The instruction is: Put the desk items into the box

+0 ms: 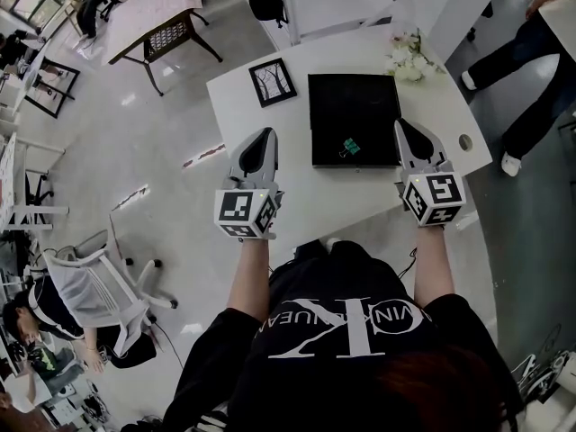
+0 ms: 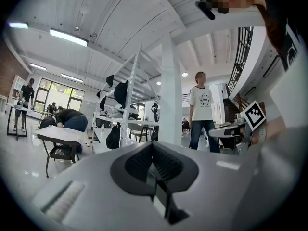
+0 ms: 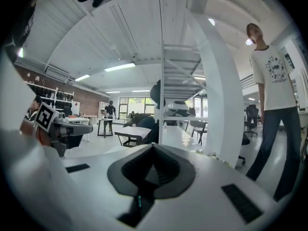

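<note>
A shallow black box [image 1: 354, 120] lies open on the white desk [image 1: 243, 106], with a small green binder clip [image 1: 350, 147] inside near its front edge. A black picture frame [image 1: 273, 82] lies flat to the box's left, and a white flower bunch [image 1: 407, 57] sits behind its right corner. My left gripper [image 1: 266, 134] hovers left of the box's front corner, jaws closed together and empty. My right gripper [image 1: 400, 125] is at the box's right edge, also shut and empty. In both gripper views the closed tips [image 2: 153, 145] [image 3: 154, 146] point level across the room, and the desk is hidden.
A round cable hole [image 1: 465, 141] sits near the desk's right edge. A person [image 1: 531, 70] stands to the right of the desk. A white office chair [image 1: 99, 286] is on the floor to the left, and another table [image 1: 157, 16] stands farther back.
</note>
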A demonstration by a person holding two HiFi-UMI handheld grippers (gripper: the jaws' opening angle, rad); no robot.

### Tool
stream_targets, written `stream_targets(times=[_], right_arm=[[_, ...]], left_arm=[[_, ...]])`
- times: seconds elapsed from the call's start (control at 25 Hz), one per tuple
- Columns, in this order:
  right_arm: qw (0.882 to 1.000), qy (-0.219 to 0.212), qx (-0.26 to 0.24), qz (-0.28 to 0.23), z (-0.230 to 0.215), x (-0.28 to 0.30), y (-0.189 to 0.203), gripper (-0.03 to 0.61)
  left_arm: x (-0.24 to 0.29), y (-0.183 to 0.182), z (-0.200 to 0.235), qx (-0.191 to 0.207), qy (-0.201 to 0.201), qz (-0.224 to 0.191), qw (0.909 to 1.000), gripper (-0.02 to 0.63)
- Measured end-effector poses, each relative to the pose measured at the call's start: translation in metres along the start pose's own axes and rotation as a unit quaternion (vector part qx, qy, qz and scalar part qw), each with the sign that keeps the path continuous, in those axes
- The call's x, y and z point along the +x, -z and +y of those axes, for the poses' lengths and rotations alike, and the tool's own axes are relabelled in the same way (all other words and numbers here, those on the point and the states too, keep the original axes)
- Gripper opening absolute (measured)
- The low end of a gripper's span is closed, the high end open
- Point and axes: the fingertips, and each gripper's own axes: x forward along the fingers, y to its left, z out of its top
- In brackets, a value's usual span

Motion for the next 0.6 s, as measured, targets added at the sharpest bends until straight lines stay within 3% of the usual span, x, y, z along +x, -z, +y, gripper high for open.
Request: stream_targets(times=[0.6], right_arm=[[1.000, 0.009, 0.002, 0.009, -0.0053, -0.0059, 0.0045, 0.014]], left_arm=[[0.0020, 0.0061, -0.0060, -0.005, 0.009, 0.012, 0.9999, 0.011]])
